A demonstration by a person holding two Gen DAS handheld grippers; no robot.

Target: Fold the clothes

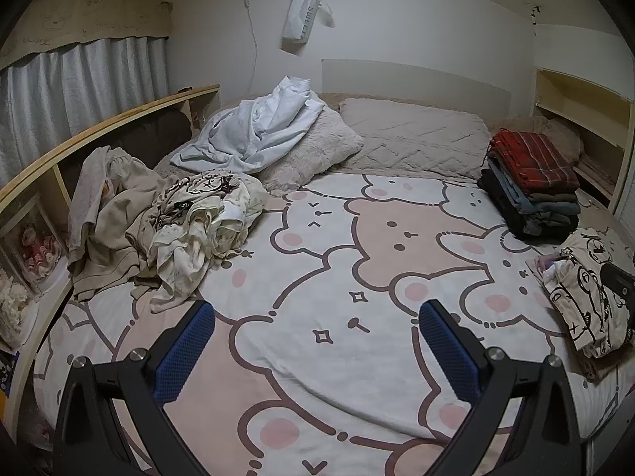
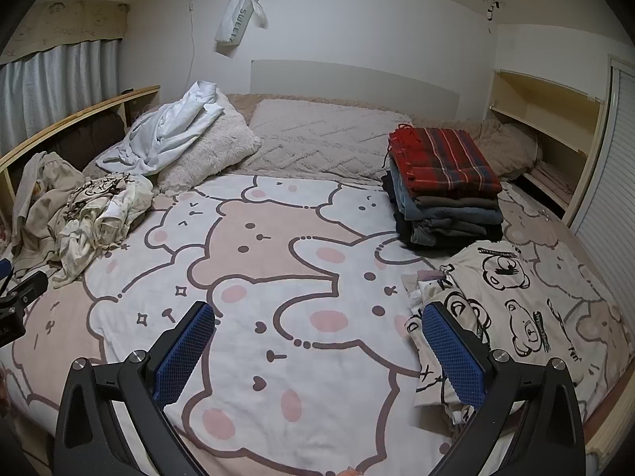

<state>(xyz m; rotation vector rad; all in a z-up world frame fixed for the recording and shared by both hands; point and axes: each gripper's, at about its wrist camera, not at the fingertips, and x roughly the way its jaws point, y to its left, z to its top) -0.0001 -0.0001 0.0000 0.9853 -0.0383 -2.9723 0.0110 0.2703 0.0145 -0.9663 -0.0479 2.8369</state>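
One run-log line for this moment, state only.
left tongs: open, empty | right tongs: open, empty | folded stack: bed's right | unfolded heap: bed's left | bear-print garment: folded, by stack

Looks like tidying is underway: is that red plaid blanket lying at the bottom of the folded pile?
No, the red plaid blanket sits on top of the folded pile.

Dim, flat indoor light, muted colours, soft faint shadows, no glare, strong fisheye curvature, dark vignetted corners, slightly soft detail
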